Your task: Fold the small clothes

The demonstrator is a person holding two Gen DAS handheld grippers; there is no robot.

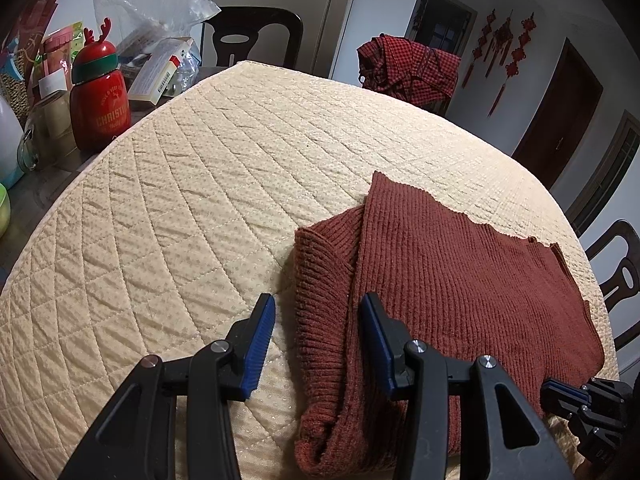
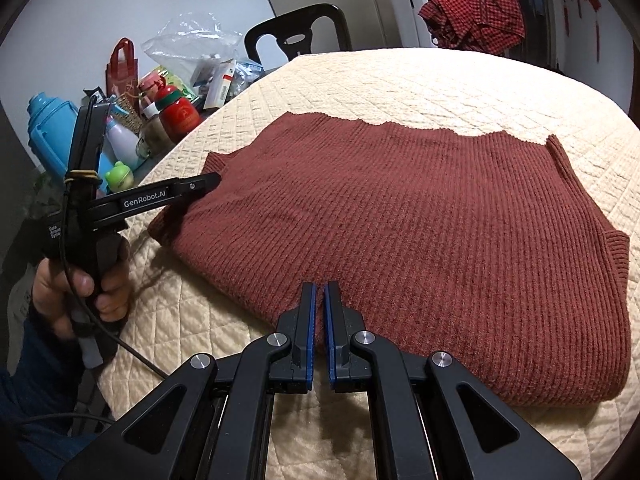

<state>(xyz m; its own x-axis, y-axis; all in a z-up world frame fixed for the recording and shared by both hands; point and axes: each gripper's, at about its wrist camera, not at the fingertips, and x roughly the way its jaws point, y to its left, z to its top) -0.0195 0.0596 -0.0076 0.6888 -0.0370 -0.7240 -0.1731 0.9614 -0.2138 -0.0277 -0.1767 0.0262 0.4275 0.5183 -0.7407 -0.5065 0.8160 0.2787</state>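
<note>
Ribbed rust sweater (image 2: 420,240) (folded, seemingly), quilted cloth (image 1: 180,200)

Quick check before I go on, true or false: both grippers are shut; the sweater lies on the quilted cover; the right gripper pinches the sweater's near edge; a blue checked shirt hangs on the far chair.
1. Both grippers are shut. False: the left gripper stands open.
2. The sweater lies on the quilted cover. True.
3. The right gripper pinches the sweater's near edge. True.
4. A blue checked shirt hangs on the far chair. False: the checked shirt is red.
</note>
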